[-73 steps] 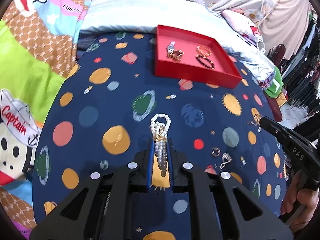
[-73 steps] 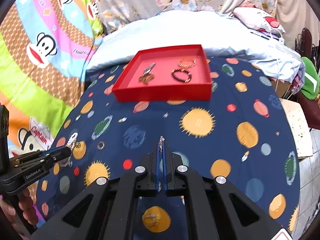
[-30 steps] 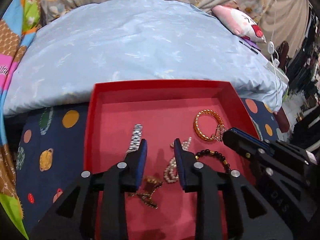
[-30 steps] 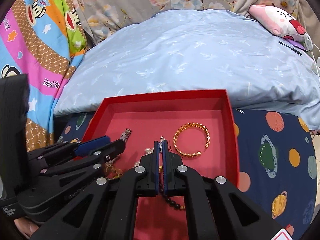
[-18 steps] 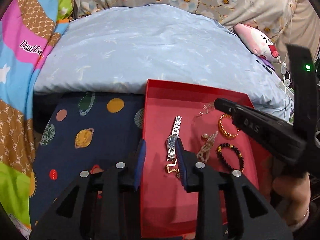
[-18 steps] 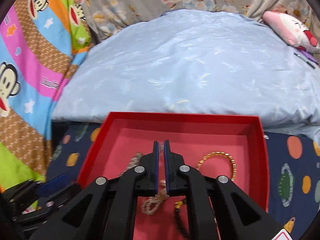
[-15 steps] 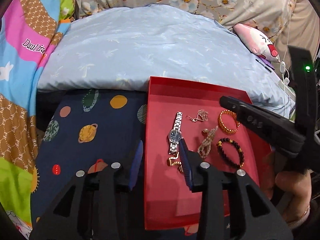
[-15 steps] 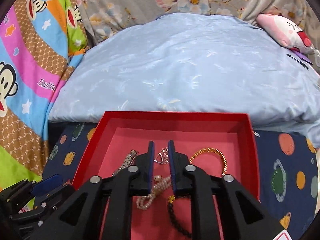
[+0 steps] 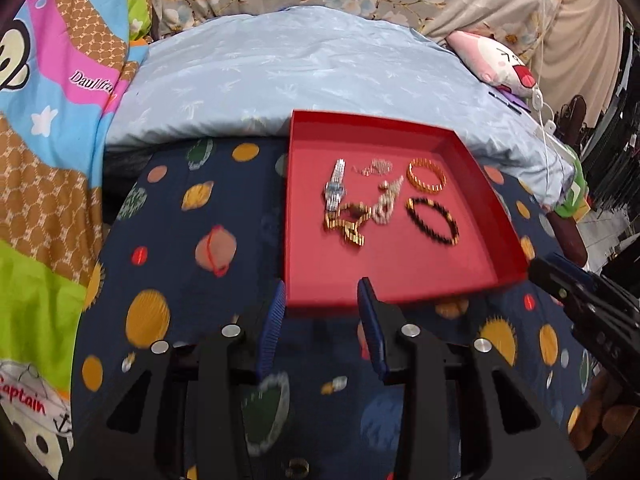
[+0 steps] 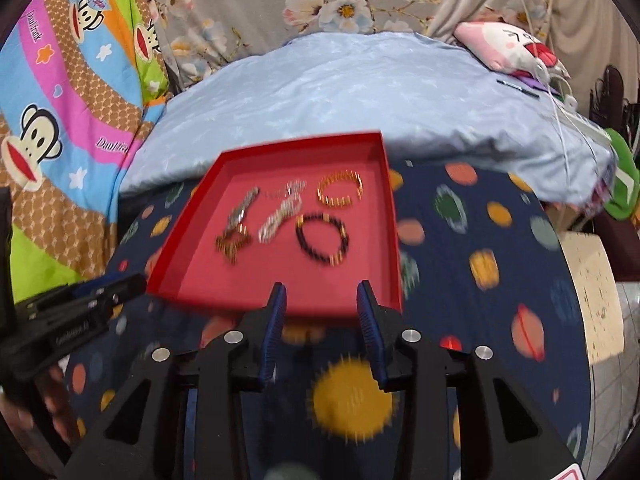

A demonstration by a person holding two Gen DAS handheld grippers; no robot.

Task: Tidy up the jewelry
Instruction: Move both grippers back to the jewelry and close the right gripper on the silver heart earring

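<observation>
A red tray (image 9: pixel 408 276) lies on the navy planet-print cloth; it also shows in the right wrist view (image 10: pixel 280 296). In it lie a silver watch (image 9: pixel 335 189), a gold chain (image 9: pixel 348 222), a pearl bracelet (image 9: pixel 386 202), a thin silver piece (image 9: pixel 376 167), a gold bangle (image 9: pixel 426 176) and a dark bead bracelet (image 9: pixel 432 221). My left gripper (image 9: pixel 322 300) is open and empty at the tray's near edge. My right gripper (image 10: pixel 320 302) is open and empty at the tray's near edge; it also shows in the left wrist view (image 9: pixel 580 300).
A small ring (image 9: pixel 297 468) and small bits lie on the cloth (image 9: pixel 192 280) near my left gripper. A light blue quilt (image 9: pixel 312 76) lies behind the tray. A pink plush (image 10: pixel 504 46) sits at the far right. A cartoon blanket (image 9: pixel 52 128) lies on the left.
The left gripper dropped the pearl bracelet and the right gripper dropped the thin silver piece into the tray. Both opened and have pulled back to the tray's near edge.
</observation>
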